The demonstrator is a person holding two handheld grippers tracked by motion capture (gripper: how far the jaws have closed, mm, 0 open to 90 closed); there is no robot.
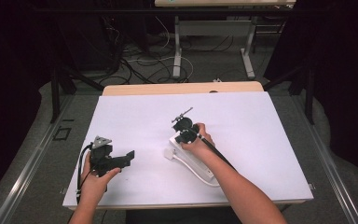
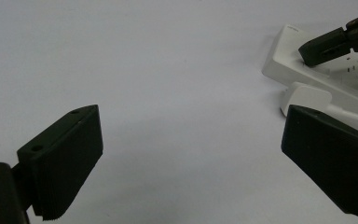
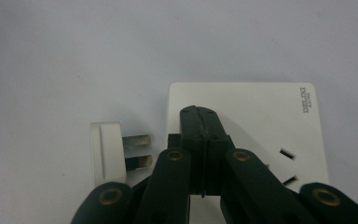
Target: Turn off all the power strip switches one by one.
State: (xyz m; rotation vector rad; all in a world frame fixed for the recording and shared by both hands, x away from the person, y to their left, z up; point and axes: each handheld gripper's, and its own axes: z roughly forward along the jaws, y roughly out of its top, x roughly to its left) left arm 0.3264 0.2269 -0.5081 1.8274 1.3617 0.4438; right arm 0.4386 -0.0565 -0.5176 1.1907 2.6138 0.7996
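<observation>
White sheet over the desk [image 1: 242, 140], pale wood edge at twelve o'clock, white power strip [image 3: 242, 107] with dark grey lettering, white plug [image 3: 107, 151] with silvery prongs, black tongs [image 3: 199, 122] with brass-coloured rivets, grey carpet [image 1: 32, 196].

Power strip [image 3: 247, 121], white, flat on the table. One line of raised or printed lettering at the far right corner of its top face, beyond the socket slots, running sideways along the edge. Large characters look like "DELI" in a blocky style, but the reading is uncertain; a smaller line beside it is too tiny to make out. In the left gripper view the same strip [image 2: 307, 70] carries faint dark marks near its slots, unreadable. No other text legible anywhere around the strip.
</observation>
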